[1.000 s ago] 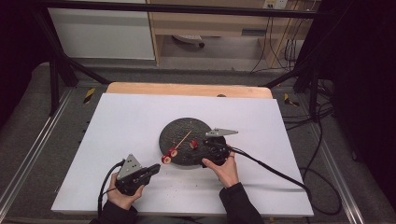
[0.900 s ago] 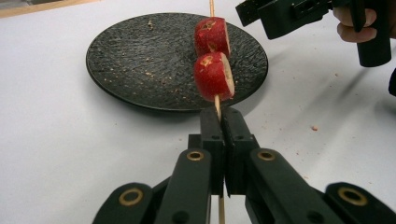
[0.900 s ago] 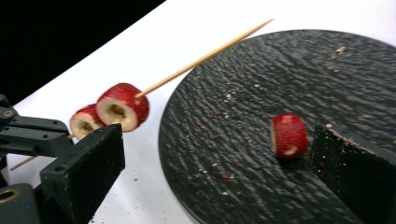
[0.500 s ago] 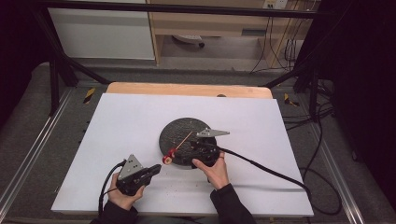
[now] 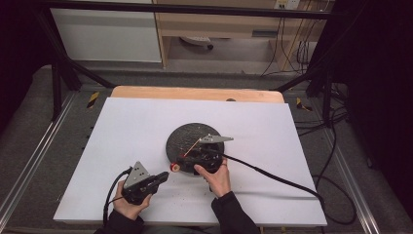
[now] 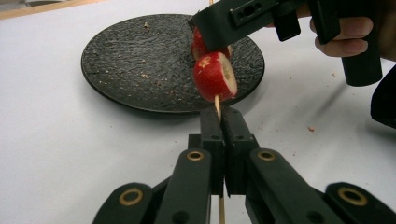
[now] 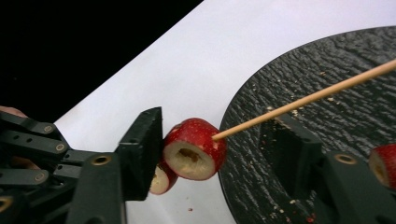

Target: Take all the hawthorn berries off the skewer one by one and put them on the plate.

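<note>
My left gripper [image 6: 219,112] is shut on a thin wooden skewer [image 7: 303,99], which runs up over a black plate [image 5: 187,134]. A red cored fruit piece [image 7: 194,149] is threaded on the skewer just past the left jaws, with a second piece [image 7: 161,179] behind it. The jaws of my right gripper [image 7: 217,140] have just been closing and now straddle the front piece. One pad is at its side and the other stands clear of it. In the high view the fruit [image 5: 174,168] hangs off the plate's near left rim, between my left gripper [image 5: 164,176] and my right gripper [image 5: 182,160].
The plate lies mid-table on a white sheet [image 5: 122,131] and carries crumbs. Another red fruit piece [image 7: 384,169] shows at the right edge behind my right jaw. A black cable [image 5: 272,175] trails right from the right gripper. A wooden table edge [image 5: 195,92] lies at the back.
My right gripper has slid left along the plate's near rim to the fruit on the skewer, and its jaws have narrowed around it. The left gripper has stayed put.
</note>
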